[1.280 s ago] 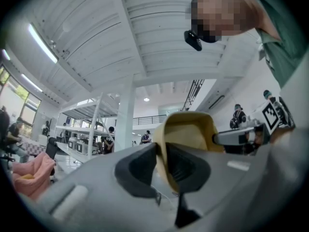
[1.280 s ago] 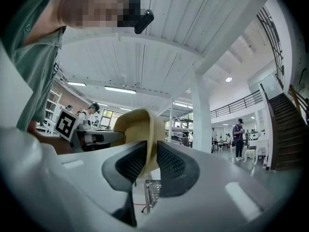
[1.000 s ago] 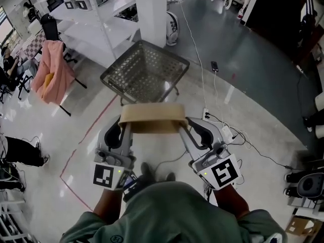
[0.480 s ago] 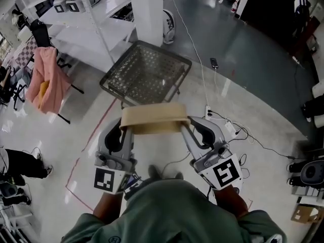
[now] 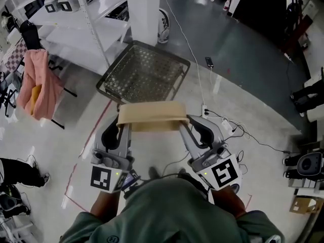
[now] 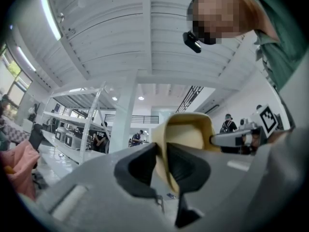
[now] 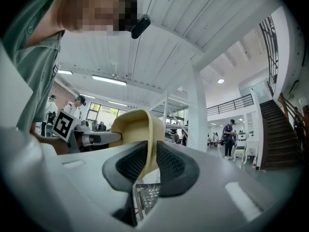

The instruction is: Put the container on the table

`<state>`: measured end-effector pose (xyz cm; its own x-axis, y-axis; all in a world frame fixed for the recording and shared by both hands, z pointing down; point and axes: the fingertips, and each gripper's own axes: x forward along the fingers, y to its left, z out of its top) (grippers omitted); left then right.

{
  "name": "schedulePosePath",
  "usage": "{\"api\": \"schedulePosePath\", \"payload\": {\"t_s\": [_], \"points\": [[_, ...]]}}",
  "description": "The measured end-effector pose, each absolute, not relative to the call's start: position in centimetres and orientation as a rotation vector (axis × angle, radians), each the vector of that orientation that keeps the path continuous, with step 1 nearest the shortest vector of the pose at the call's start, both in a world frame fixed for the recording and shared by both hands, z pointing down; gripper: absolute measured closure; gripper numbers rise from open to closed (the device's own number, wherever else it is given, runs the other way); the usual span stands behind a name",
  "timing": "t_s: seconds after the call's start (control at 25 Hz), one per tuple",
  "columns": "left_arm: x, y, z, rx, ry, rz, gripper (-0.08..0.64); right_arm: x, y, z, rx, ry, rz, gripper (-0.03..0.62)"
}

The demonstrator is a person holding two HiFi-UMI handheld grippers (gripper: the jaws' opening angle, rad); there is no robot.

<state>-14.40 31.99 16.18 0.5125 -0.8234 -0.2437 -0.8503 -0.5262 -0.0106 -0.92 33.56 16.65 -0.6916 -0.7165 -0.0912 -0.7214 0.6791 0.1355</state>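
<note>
Vs a sec ago: pink cloth [image 5: 38, 82] drifts toward frame's left edge. Container [image 5: 152, 116] stays mid-frame, same pose, so it's being carried fwd. Mesh worktop [image 5: 144, 72] sits just above it in frame, not under it yet. Approach step, I'd say; set-down not begun.

Left gripper [image 5: 123, 129] is clamped on container's left wall, right gripper [image 5: 186, 129] on its right wall. Gripper views show pads pinching the thin wall, which head view can't. Right gripper view also catches mesh below its jaws. Only head view shows the gap to the worktop.
</note>
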Motion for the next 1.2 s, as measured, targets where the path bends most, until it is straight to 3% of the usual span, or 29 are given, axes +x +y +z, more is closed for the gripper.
{"api": "schedulePosePath", "payload": {"t_s": [0.6,1.2], "points": [[-11.6,28.4,17.0,-2.571,1.563,0.258,0.509,2.2,29.0,16.7,-1.101,2.875,0.221,0.529],[0.7,23.9,16.3,-2.494,1.645,0.227,0.508,14.2,23.4,16.7,-0.939,2.875,0.215,0.529]]}}
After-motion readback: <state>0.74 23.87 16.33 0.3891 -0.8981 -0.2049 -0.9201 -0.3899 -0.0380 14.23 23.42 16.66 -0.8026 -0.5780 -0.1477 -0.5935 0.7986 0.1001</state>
